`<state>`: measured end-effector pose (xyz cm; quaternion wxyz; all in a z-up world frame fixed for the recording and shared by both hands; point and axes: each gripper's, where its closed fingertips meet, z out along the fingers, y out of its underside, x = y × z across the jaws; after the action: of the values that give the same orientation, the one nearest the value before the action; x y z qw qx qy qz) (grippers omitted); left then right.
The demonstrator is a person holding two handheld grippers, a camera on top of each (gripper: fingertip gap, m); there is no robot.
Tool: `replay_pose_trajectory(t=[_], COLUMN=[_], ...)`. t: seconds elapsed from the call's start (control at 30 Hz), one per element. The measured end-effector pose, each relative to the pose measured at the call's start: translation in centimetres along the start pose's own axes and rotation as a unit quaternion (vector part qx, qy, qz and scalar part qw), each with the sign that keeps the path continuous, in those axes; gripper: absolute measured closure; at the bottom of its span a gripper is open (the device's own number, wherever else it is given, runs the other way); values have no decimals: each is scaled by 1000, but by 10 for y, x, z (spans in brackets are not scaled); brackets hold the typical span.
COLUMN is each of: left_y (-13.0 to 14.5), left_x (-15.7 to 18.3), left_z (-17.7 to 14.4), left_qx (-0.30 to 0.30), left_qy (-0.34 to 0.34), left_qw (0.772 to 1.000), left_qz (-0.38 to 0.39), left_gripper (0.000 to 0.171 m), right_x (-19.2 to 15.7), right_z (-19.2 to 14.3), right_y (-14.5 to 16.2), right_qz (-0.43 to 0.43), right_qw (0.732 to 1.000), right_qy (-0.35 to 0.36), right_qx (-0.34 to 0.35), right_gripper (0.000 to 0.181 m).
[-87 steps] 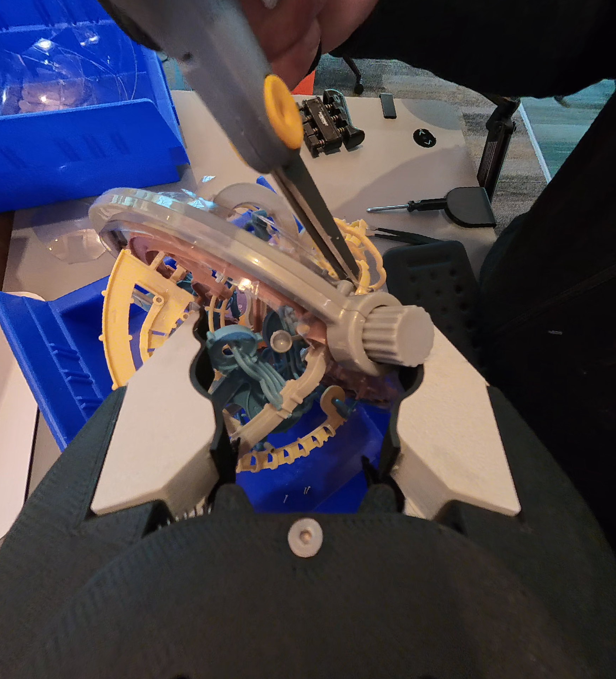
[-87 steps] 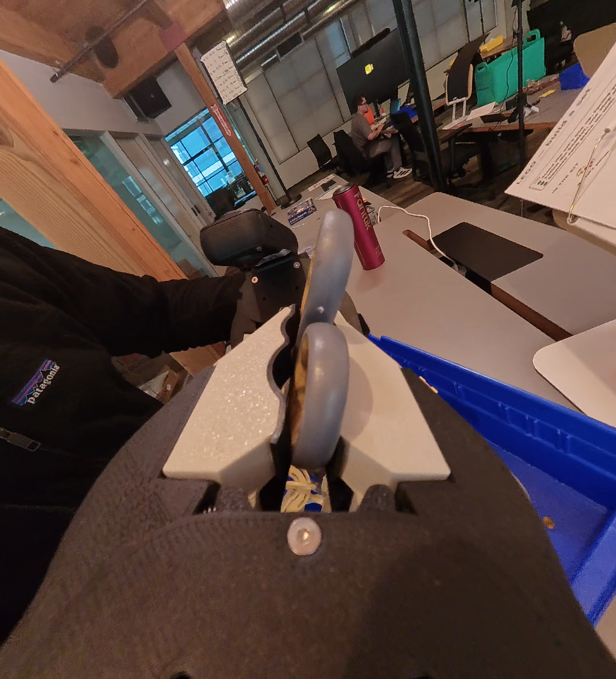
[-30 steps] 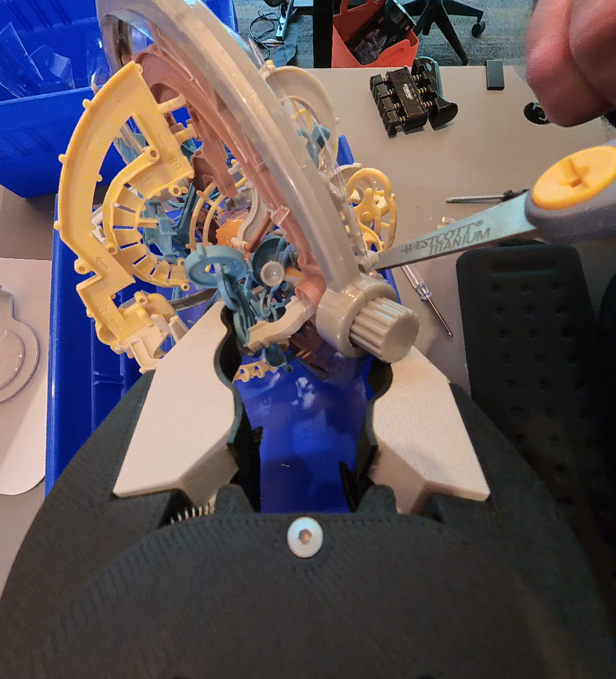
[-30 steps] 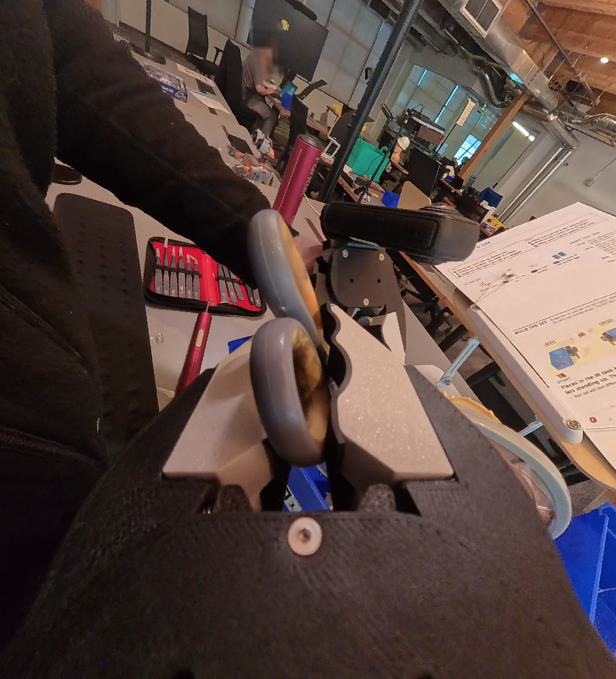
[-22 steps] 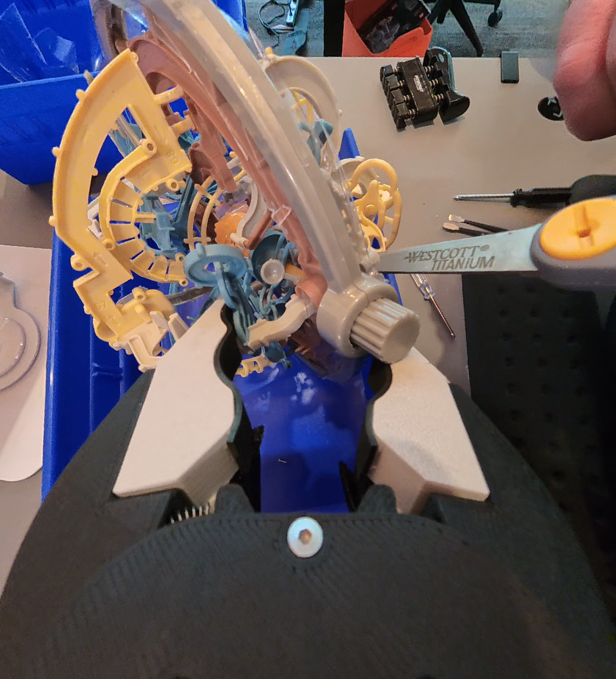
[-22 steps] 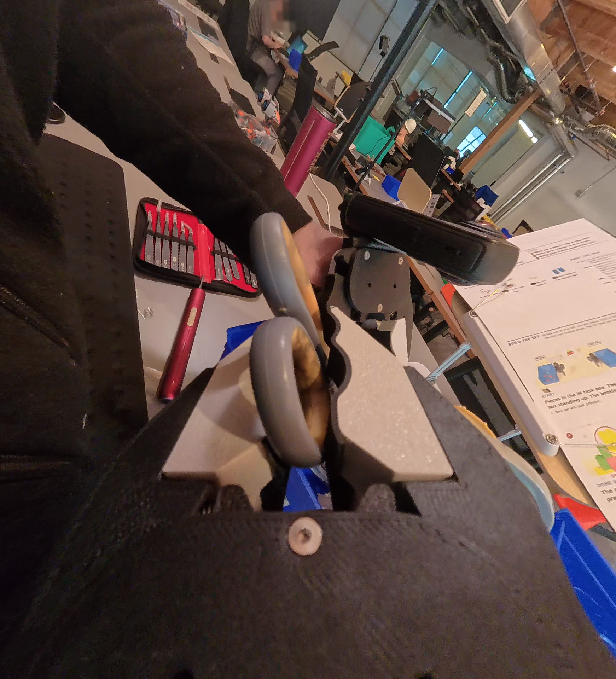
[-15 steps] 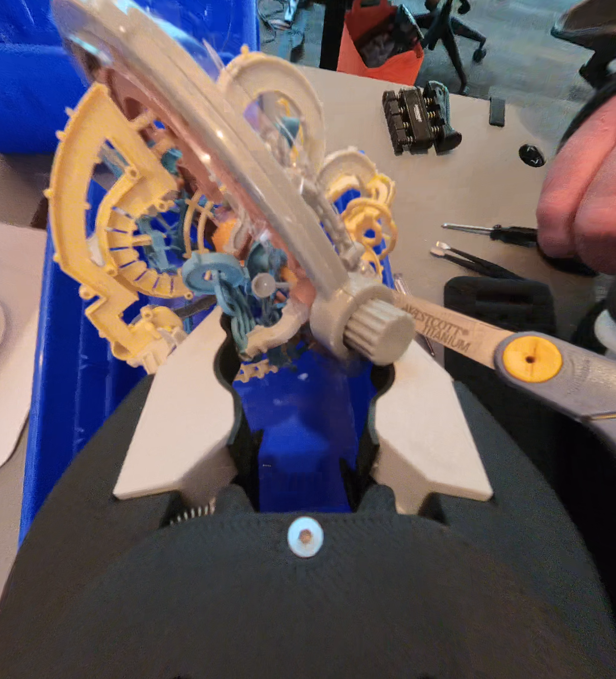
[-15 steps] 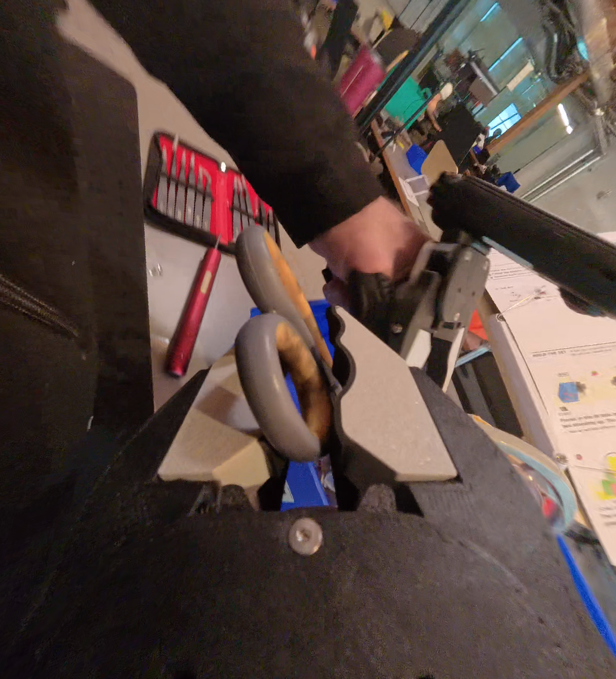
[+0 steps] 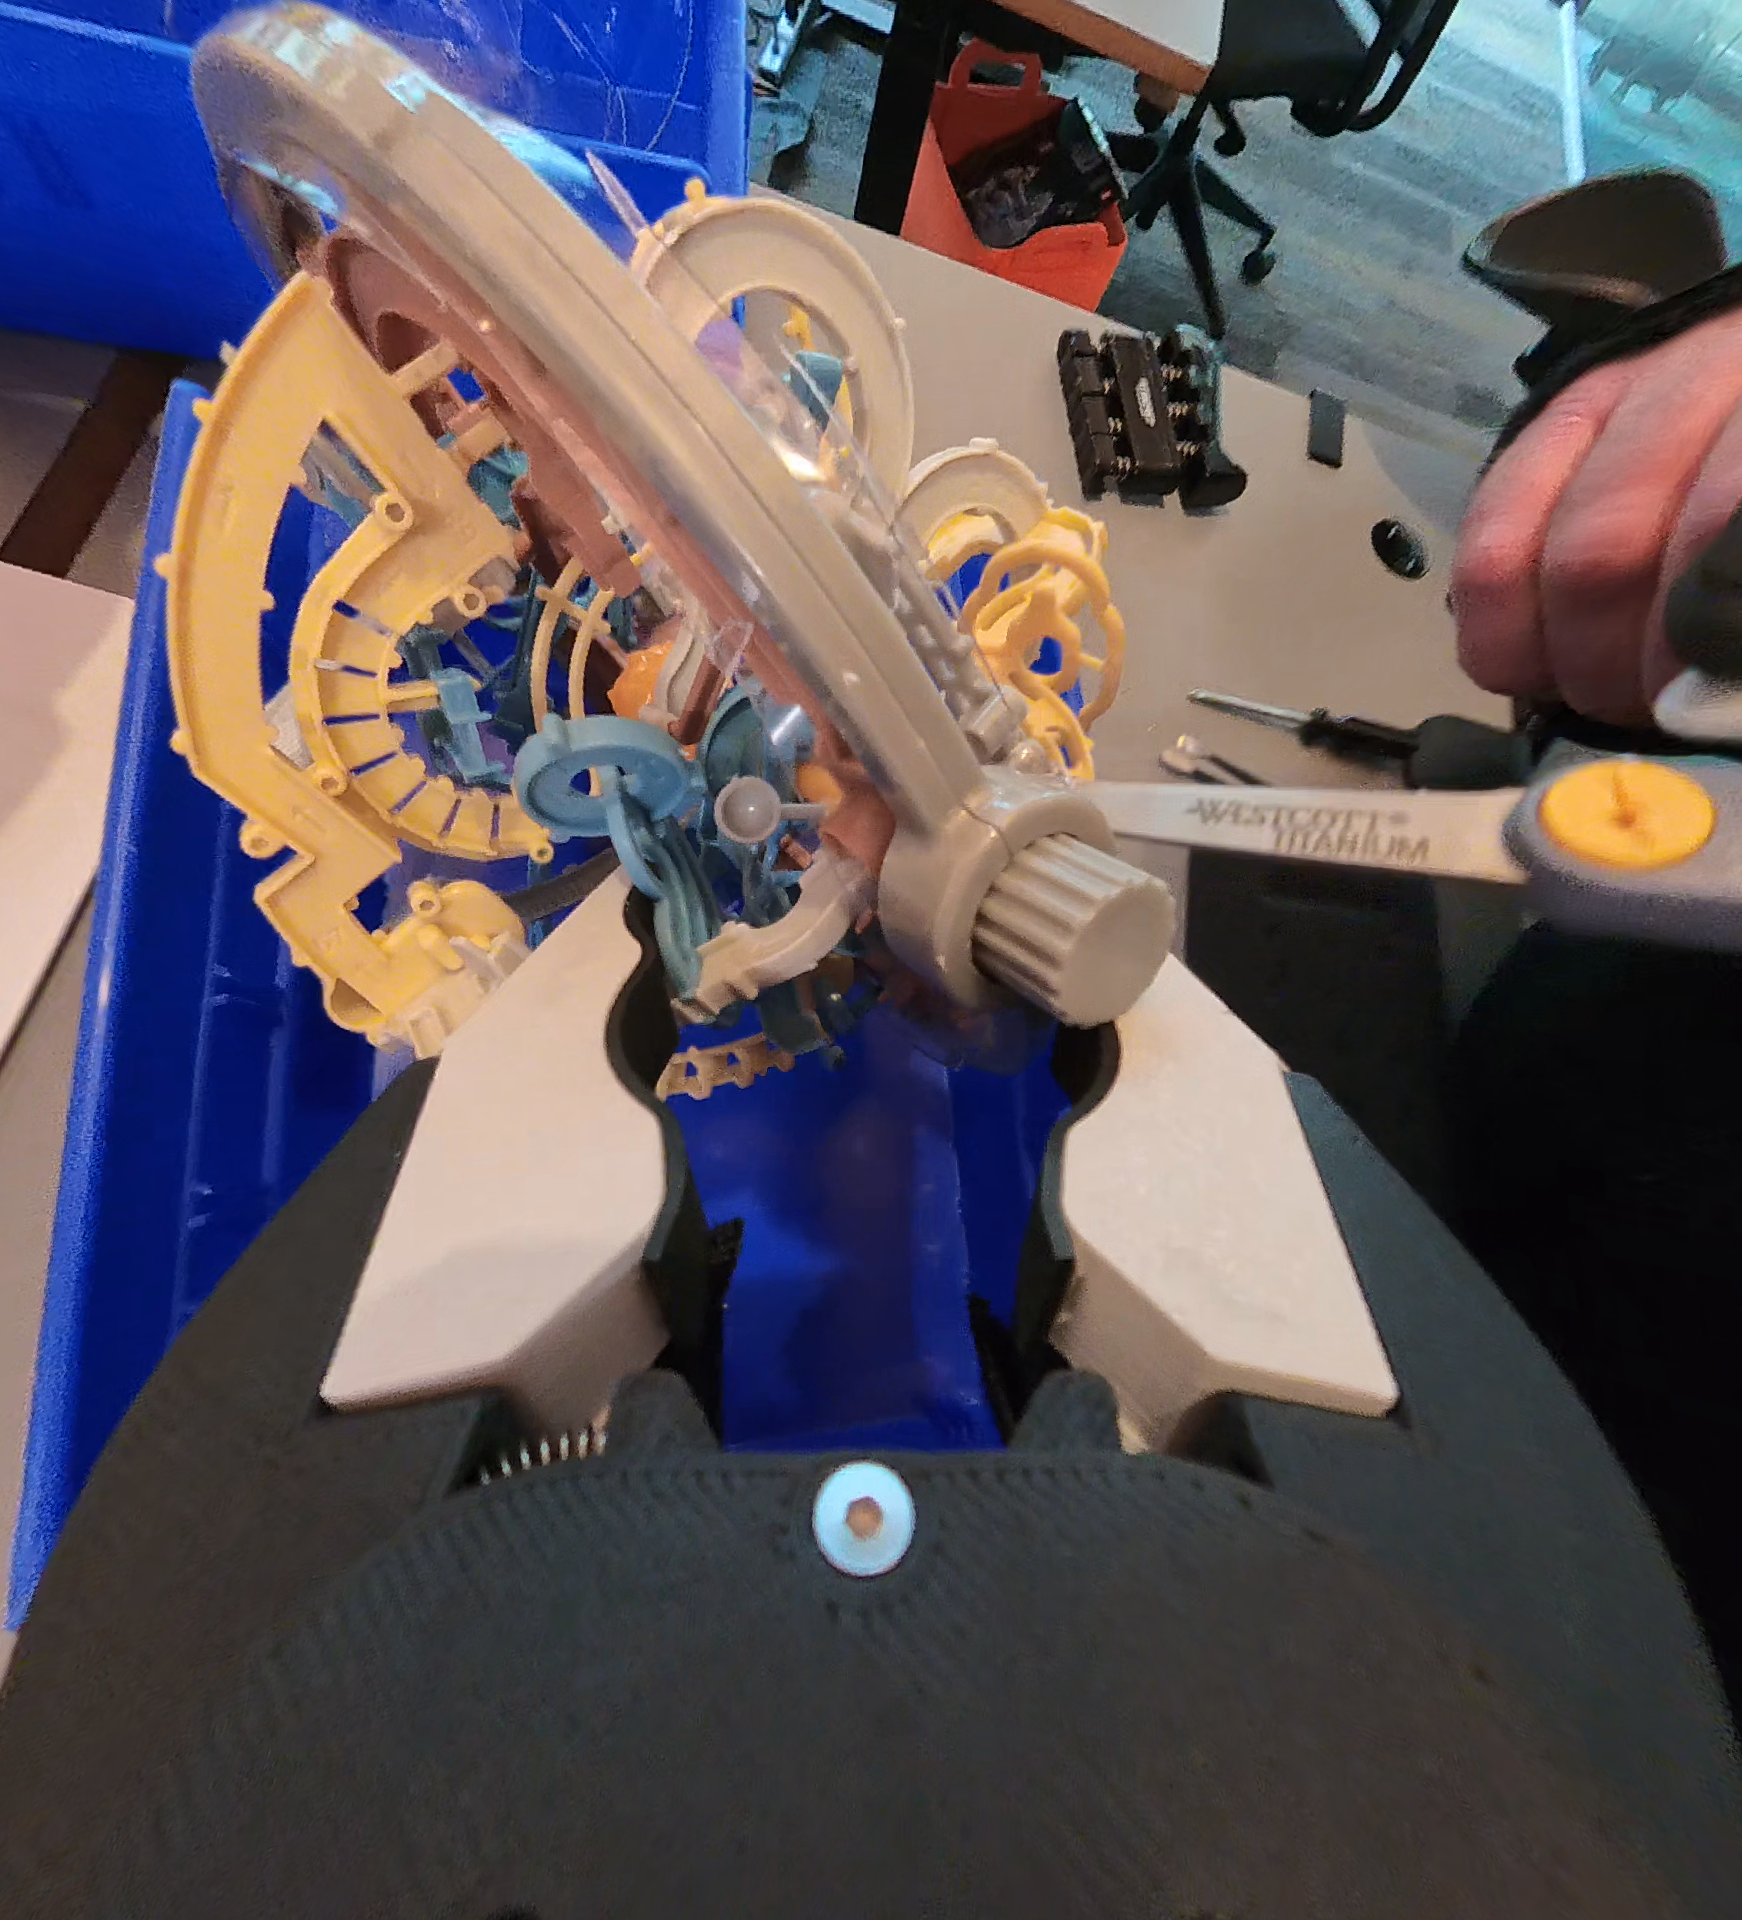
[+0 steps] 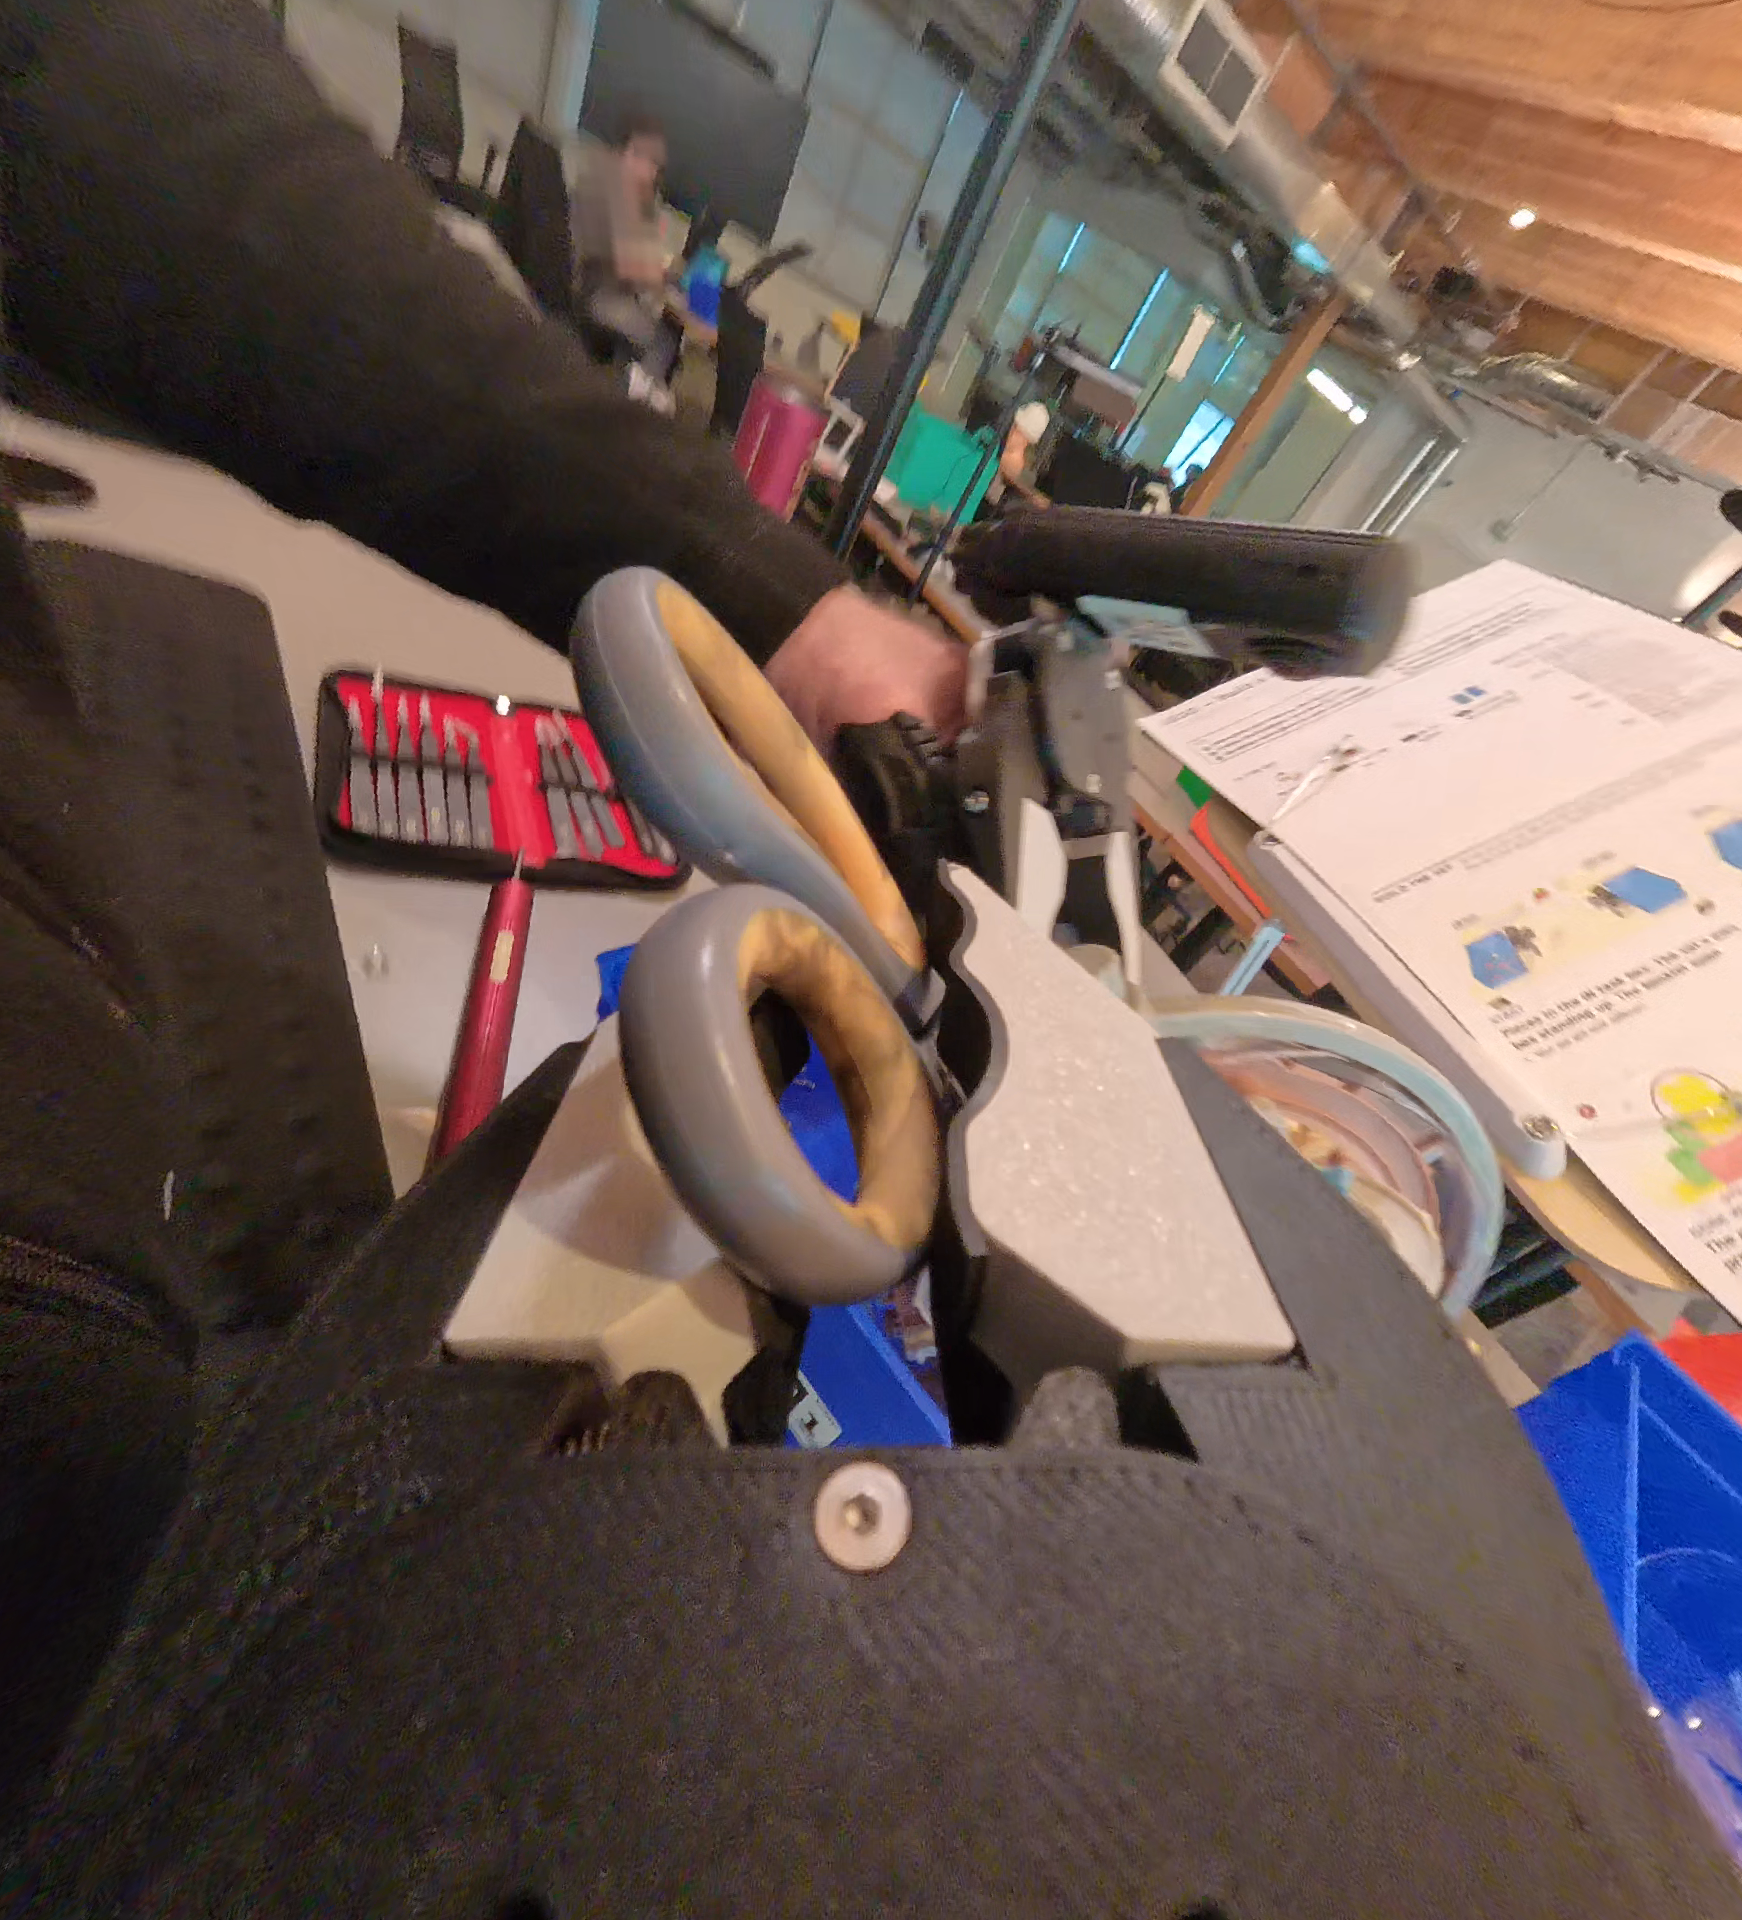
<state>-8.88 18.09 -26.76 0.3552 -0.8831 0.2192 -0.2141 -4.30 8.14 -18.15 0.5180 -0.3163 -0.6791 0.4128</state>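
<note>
- Gripping the maze toy point(image 9: 638, 644) firmly in the left gripper point(image 9: 877, 966), above the blue bin point(image 9: 171, 1143).
- Clamping the scissors point(image 9: 1262, 831) by one handle in the right gripper point(image 10: 794, 977), blade tip touching the toy beside its knob point(image 9: 1064, 925).
- Risking a slipped blade snapping thin tracks.

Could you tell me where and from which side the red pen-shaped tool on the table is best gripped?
I would grip the red pen-shaped tool across the middle of its slim round barrel, coming from above with the fingers either side. It lies flat on the grey table with its tip toward the red tool case, so mid-barrel is probably freest; its lower end is hidden behind the right gripper.
</note>
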Motion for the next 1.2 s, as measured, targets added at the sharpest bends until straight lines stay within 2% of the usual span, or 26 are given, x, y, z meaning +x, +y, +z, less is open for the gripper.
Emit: replay_pose_trajectory(t=[0.1, 0.17, 0.27, 0.33, 0.43, 0.5, 0.57, 0.6, 0.67, 0.73, 0.8, 0.93, 1.0, 1.07, 1.2], left_y=[-3, -5, -4, -4, -4, 0, 3, 4, 3, 2, 1, 8, 10, 15, 23], left_x=[2, 3, 11, 15, 9, 13, 19, 19, 18, 21, 19, 14, 11, 10, 3], left_z=[0, 0, -1, 0, -2, -3, -1, -1, 0, 2, 1, -11, -15, -18, -25], left_qx=[1, 2, -5, -4, 2, -1, -24, -39, -51, -58, -51, -26, -6, 11, 27], left_qy=[11, 19, 31, 29, 21, 17, 0, -12, -26, -28, -23, 0, 16, 36, 64], left_qw=[1000, 1000, 999, 999, 1000, 1000, 998, 997, 995, 993, 994, 999, 1000, 999, 997], left_qz=[-1, -3, 12, 12, 2, 20, 56, 71, 84, 102, 93, 48, 26, 17, -25], left_gripper=[99, 99, 98, 98, 99, 99, 98, 98, 98, 98, 98, 97, 97, 97, 97], right_x=[25, 36, 66, 72, 73, 95, 127, 141, 157, 164, 172, 171, 157, 132, 97], right_z=[-19, -28, -46, -47, -37, -43, -52, -56, -54, -48, -52, -83, -92, -92, -87], right_y=[-10, -13, -22, -25, -24, -19, -13, -15, -27, -43, -47, -13, 22, 53, 105], right_qz=[74, 92, 208, 194, 217, 287, 403, 435, 428, 373, 344, 397, 422, 466, 525], right_qw=[996, 993, 969, 974, 969, 949, 903, 887, 893, 922, 935, 917, 906, 883, 842], right_qy=[12, 19, 28, 36, 50, 58, 31, 19, 2, 3, 20, 26, 30, -6, -20], right_qx=[51, 69, 130, 112, 106, 115, 142, 156, 137, 106, 85, 44, -15, -62, -123], right_gripper=[165, 165, 167, 166, 166, 167, 167, 167, 168, 168, 168, 168, 168, 168, 169])
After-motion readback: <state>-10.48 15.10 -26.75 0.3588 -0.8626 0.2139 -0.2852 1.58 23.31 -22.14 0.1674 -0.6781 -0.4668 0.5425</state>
